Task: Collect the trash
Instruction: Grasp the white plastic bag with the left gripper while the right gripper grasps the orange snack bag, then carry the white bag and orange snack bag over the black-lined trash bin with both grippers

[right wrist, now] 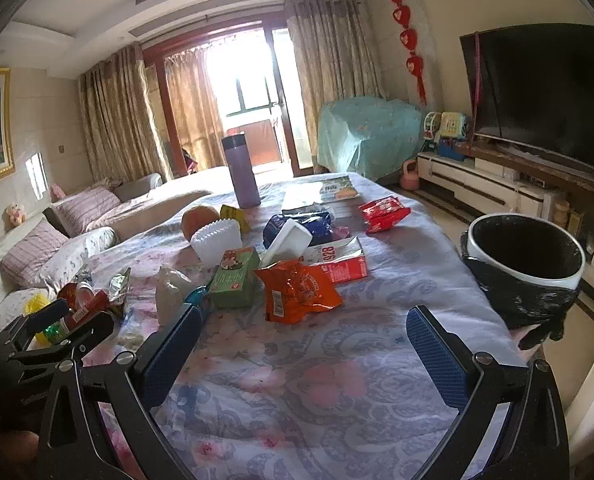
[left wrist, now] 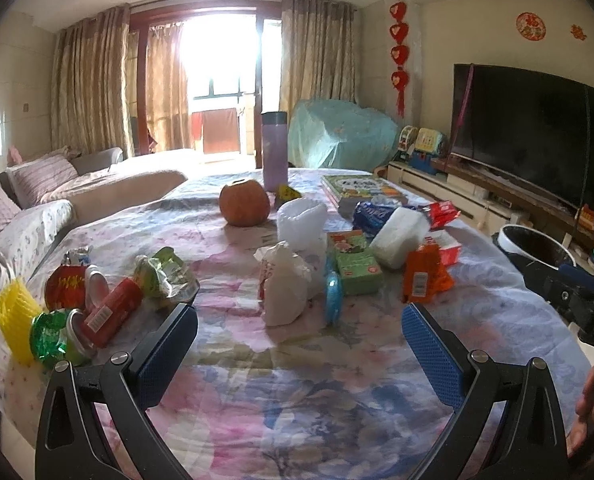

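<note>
Trash lies scattered over a table with a floral cloth [left wrist: 225, 412]. An orange snack wrapper [right wrist: 299, 294], a green carton [right wrist: 233, 278], a red and white box [right wrist: 343, 264] and a crumpled white bag [left wrist: 283, 284] lie mid-table. At the left edge sit red cans [left wrist: 111, 312], a yellow foam net [left wrist: 13, 320] and a green wrapper [left wrist: 49, 336]. My left gripper [left wrist: 299, 326] stands open above the cloth, short of the white bag. My right gripper [right wrist: 303, 326] is open too, just short of the orange wrapper. A bin lined with a black bag [right wrist: 523, 268] stands off the table's right edge.
A purple flask [right wrist: 243, 172], a pumpkin [left wrist: 244, 204], a white ribbed cup [left wrist: 301, 220] and a picture book [left wrist: 357, 188] stand farther back. A sofa [left wrist: 29, 208] runs along the left. A television [left wrist: 529, 132] on a low cabinet fills the right wall.
</note>
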Motion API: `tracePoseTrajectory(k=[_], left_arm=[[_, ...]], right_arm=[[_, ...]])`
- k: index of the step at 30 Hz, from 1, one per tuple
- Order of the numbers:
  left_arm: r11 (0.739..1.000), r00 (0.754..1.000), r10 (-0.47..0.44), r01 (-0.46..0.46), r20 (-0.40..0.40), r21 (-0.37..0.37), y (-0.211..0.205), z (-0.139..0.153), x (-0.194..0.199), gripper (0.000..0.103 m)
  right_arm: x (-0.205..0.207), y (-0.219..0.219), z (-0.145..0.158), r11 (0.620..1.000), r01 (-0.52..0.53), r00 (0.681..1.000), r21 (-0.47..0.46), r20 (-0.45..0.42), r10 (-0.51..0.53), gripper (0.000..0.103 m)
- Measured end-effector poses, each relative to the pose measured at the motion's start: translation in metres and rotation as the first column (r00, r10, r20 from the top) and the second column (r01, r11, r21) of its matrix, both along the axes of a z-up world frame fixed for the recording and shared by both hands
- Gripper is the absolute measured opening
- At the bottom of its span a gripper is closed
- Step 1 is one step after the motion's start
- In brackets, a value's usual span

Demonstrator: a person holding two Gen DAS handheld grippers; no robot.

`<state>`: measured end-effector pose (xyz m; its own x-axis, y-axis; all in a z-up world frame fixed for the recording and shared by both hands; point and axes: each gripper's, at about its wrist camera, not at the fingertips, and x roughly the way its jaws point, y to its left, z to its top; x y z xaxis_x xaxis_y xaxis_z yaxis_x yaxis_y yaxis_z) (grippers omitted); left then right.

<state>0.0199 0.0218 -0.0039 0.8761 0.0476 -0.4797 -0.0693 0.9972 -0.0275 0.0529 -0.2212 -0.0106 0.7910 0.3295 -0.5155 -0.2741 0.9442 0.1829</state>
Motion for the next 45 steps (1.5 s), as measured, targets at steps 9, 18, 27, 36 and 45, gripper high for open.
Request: tracePoseTrajectory(k=[9,18,27,36,45], left_arm=[[1.000,0.997,0.028,-0.028,-0.074,0.001,0.015,-0.011,0.042,0.098],[0.999,0.989,0.036,-0.036,-0.145,-0.004,0.021,-0.024,0.090,0.091],[1.000,0.973,0.017,-0.022,-0.229,-0.018,0.026,-0.035,0.131,0.074],[0.998,0.960,-0.059,0.049,-0.272,-0.046,0.021,-0.042,0.152,0.033],[0.993,0.964,-0.115,0.105,-0.238,-0.057,-0.003,-0.033,0.137,0.029]], right_arm=[[0.032,0.017,-0.024,0.999,-0.039,0.994,0.004,-0.104,0.039,0.102],[0.064,0.026,-0.039,0.998,-0.057,0.982,0.001,-0.182,0.056,0.095],[0.096,0.036,-0.054,0.997,-0.080,0.964,-0.009,-0.257,0.075,0.075],[0.117,0.037,-0.066,0.995,-0.096,0.944,-0.002,-0.317,0.090,0.014],[0.102,0.022,-0.057,0.994,-0.102,0.950,0.029,-0.294,0.106,0.008]])
